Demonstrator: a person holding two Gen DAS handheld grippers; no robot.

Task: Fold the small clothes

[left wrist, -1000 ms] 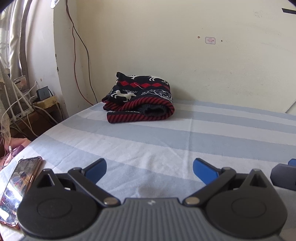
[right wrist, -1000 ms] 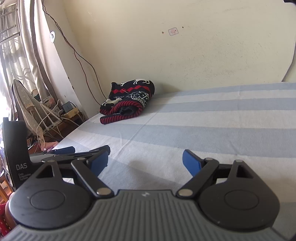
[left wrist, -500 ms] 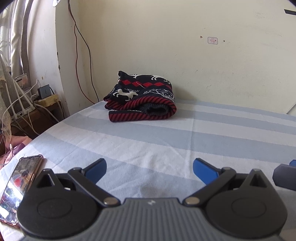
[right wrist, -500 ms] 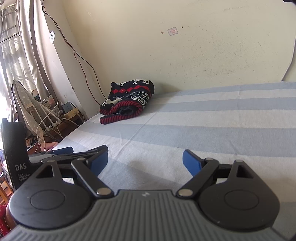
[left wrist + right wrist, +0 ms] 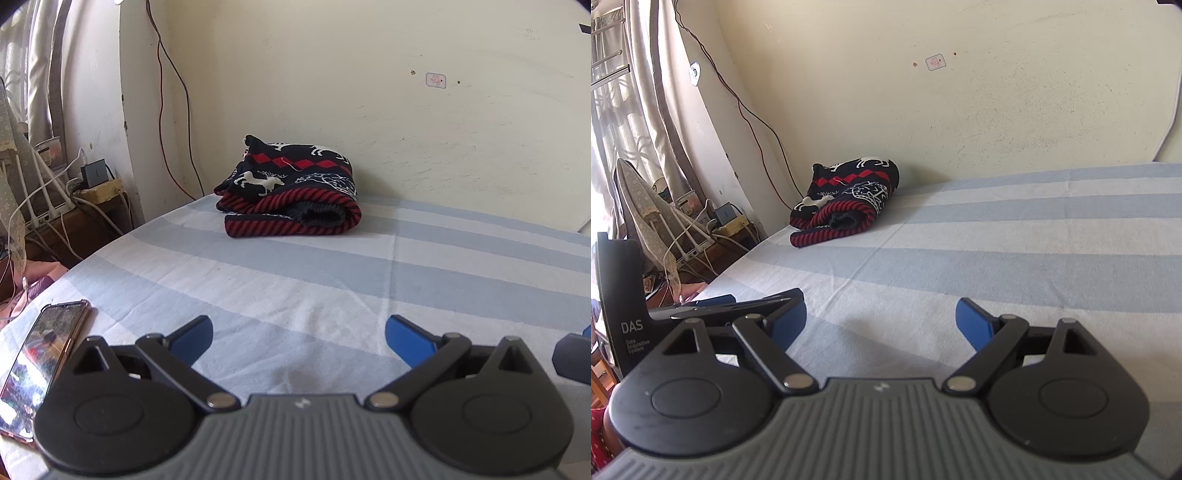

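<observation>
A small dark knitted sweater (image 5: 291,192) with red stripes, red diamonds and white reindeer lies folded in a bundle at the far end of the striped bed, by the wall. It also shows in the right wrist view (image 5: 846,203). My left gripper (image 5: 299,334) is open and empty, low over the near part of the bed, far from the sweater. My right gripper (image 5: 881,319) is open and empty, also low over the bed. The left gripper's body (image 5: 701,306) shows at the left of the right wrist view.
The bed sheet (image 5: 332,273) has blue and white stripes. A phone (image 5: 40,365) lies at the bed's near left edge. Cables, a router and a charger (image 5: 92,173) crowd the floor corner left of the bed. A cream wall (image 5: 406,110) stands behind.
The left wrist view has shifted slightly, so the sweater sits a little further right in it. Both grippers stay open and low over the bed.
</observation>
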